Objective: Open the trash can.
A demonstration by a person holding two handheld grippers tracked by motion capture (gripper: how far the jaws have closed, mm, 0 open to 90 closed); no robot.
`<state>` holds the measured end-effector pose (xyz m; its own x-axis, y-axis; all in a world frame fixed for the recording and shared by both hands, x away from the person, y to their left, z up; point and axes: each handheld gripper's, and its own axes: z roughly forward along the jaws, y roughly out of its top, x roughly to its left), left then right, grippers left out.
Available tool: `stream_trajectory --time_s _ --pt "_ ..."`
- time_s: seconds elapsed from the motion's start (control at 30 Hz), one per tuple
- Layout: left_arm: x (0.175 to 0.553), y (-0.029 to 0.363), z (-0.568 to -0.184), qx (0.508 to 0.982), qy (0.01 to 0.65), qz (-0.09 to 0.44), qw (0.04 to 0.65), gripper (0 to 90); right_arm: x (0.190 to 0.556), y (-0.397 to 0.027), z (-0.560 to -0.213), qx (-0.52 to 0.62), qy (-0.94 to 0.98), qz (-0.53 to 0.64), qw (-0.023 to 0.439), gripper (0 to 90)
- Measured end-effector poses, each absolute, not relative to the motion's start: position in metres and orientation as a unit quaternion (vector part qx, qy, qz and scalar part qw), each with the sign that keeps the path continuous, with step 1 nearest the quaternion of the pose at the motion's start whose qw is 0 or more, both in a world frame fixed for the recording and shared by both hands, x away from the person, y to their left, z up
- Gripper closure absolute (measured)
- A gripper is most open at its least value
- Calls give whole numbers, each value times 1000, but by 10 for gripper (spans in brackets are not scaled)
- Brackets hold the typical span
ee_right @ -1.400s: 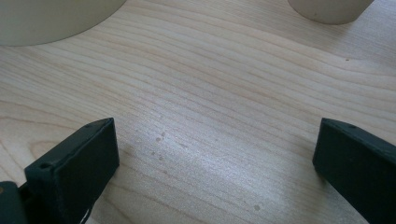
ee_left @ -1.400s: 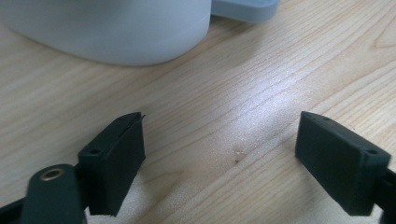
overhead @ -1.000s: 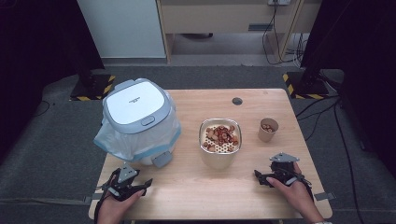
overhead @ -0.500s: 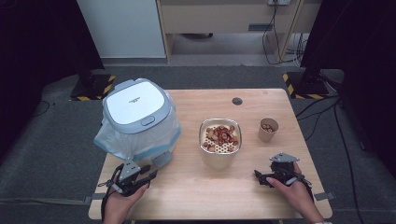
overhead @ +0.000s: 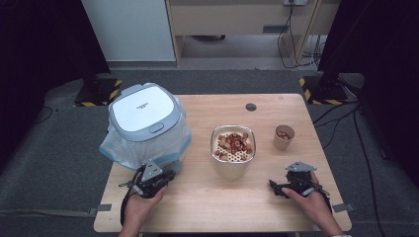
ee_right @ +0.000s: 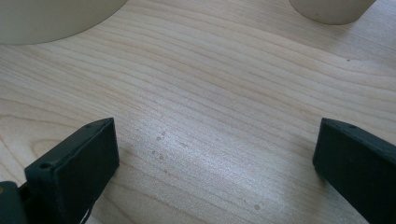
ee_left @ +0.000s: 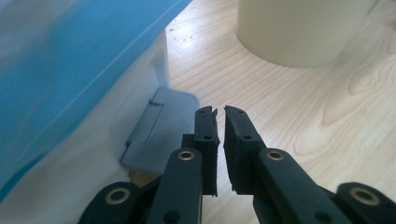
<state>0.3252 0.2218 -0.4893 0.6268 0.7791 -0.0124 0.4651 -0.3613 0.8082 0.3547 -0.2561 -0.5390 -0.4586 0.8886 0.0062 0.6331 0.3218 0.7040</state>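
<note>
A white bin with a grey-blue lid (overhead: pixel 143 116) and a plastic liner stands at the table's left. My left gripper (overhead: pixel 167 176) lies by its front base, jaws nearly together and holding nothing, tips (ee_left: pixel 220 112) right beside the bin's grey foot pedal (ee_left: pixel 161 126). A cream bowl of nuts (overhead: pixel 233 148) sits mid-table, its side showing as a cream bowl wall (ee_left: pixel 299 28) in the left gripper view. A small paper cup (overhead: pixel 283 137) with nuts stands to its right. My right gripper (overhead: pixel 274 189) rests on the wood near the front right, jaws wide apart over bare table (ee_right: pixel 215 126).
A dark round hole cover (overhead: pixel 251 106) sits at the back of the table. Grey carpet surrounds the table, with a cabinet and cables behind. Bare wood lies between the two grippers along the front edge (overhead: pixel 222 212).
My left gripper has moved forward and right toward the bin's base, and its jaws have closed. The right gripper has stayed in place.
</note>
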Motion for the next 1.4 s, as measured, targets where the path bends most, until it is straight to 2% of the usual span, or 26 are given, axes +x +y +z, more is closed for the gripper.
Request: stream_trajectory --time_s 0.33,0.53,1.4 --pt "341 218 -495 801 394 208 400 866 355 -256 -539 481 790 327 196 8" --pt "350 213 -501 807 397 226 373 882 355 -256 -539 481 790 327 196 8" --pt "350 208 -511 819 388 255 337 894 355 -256 -539 482 789 327 196 8"
